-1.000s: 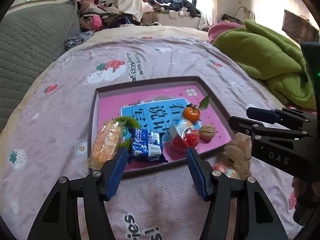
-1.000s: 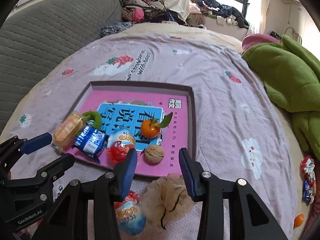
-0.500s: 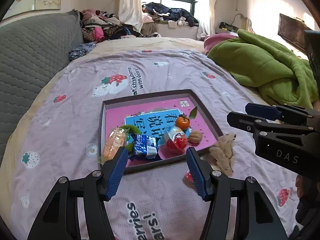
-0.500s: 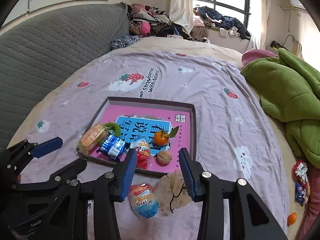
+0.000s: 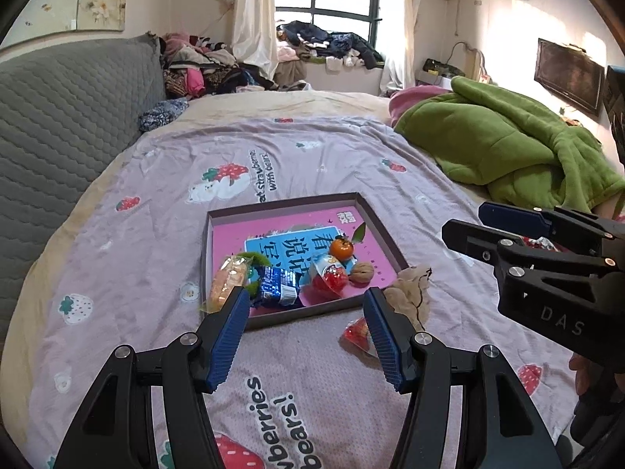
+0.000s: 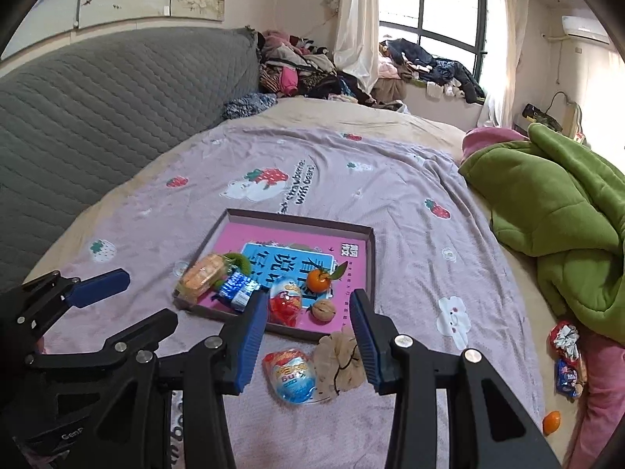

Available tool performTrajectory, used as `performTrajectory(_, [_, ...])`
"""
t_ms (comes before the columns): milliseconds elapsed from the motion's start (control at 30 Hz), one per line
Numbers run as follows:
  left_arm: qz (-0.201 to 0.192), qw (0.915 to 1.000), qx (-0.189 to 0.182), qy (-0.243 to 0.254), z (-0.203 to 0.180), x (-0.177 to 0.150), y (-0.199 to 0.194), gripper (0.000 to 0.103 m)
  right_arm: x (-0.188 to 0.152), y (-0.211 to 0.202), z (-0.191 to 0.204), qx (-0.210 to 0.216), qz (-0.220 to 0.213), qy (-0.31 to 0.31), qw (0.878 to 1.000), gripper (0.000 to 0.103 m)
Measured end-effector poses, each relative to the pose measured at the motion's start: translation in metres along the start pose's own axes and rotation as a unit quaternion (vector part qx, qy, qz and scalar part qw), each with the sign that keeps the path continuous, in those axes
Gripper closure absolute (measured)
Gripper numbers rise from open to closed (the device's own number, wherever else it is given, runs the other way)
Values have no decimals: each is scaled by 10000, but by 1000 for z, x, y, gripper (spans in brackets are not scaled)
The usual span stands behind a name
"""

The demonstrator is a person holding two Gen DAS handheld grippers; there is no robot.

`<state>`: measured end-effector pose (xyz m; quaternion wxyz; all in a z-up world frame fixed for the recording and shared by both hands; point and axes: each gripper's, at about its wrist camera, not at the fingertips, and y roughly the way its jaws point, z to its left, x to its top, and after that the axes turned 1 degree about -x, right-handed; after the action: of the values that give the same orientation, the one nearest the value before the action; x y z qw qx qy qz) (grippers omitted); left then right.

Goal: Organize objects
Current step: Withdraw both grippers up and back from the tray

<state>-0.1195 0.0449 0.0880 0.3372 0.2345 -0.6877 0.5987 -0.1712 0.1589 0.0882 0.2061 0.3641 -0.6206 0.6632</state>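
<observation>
The left gripper (image 5: 306, 326) hangs over the strawberry-print bedspread (image 5: 156, 234) with its jaws spread wide and nothing between them. The right gripper (image 6: 308, 330) is at a middling gap, also empty. Ahead of both sits the shallow pink tray (image 5: 384, 230), holding a biscuit packet (image 5: 226, 279), a blue wafer wrapper (image 5: 277, 285), a red egg-shaped sweet (image 5: 328, 275), a small orange (image 5: 341, 248) and a walnut (image 5: 361, 272).

Only the right wrist view shows the blue-and-red egg packet (image 6: 291, 373) plainly, lying on the bedspread between the right gripper's fingers and short of the tray, touching a crumpled tan scrap (image 6: 341, 355). The left view catches just a red edge of it behind its right finger. The right view alone also takes in, far off to its right, a loose tangerine (image 6: 551, 421) and what may be snack wrappers (image 6: 568, 359), though the edge distortion makes them hard to read.

Against a second earlier, the tray and its contents look smaller and farther from both grippers, more room shows above the bed, and both jaw gaps are unchanged.
</observation>
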Motion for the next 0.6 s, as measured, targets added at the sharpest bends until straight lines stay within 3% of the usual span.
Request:
performTrajectory(167, [-76, 10000, -16, 45, -6, -1, -17, 41, -1, -18, -6, 109, -109, 158, 9998, 59])
performTrajectory(600, [-174, 9996, -73, 221, -31, -8, -43, 41, -9, -61, -26, -90, -275, 205, 9994, 59])
